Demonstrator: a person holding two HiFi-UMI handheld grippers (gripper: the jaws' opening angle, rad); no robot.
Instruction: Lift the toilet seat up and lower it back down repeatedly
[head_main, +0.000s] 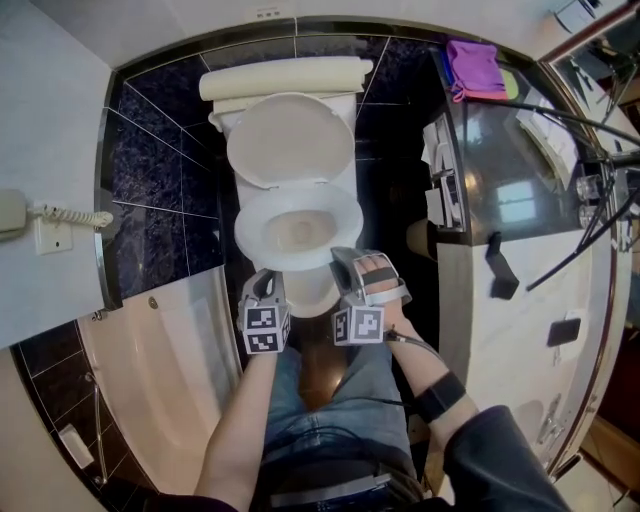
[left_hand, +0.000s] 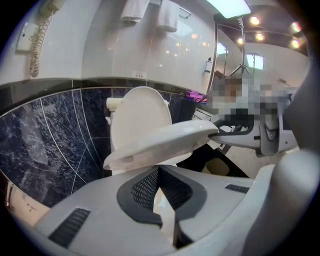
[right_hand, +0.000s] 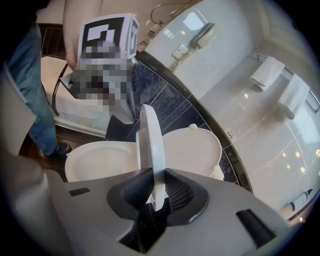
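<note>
The white toilet has its lid (head_main: 290, 140) upright against the tank. The seat (head_main: 300, 228) is partly raised over the bowl (right_hand: 97, 160); in the left gripper view it hangs tilted (left_hand: 165, 142) in front of the lid (left_hand: 140, 112). My right gripper (head_main: 347, 268) is shut on the seat's front edge, which runs edge-on between its pads (right_hand: 154, 187). My left gripper (head_main: 266, 288) is at the bowl's front left, apart from the seat. Its pads meet at the tips (left_hand: 159, 172) with nothing between them.
A wall phone (head_main: 15, 212) and a bathtub (head_main: 150, 345) are on the left. On the right a vanity counter (head_main: 520, 175) carries a purple cloth (head_main: 472, 65). Towels (left_hand: 150, 12) hang above the toilet. The person's jeans-clad legs (head_main: 335, 400) are just before the bowl.
</note>
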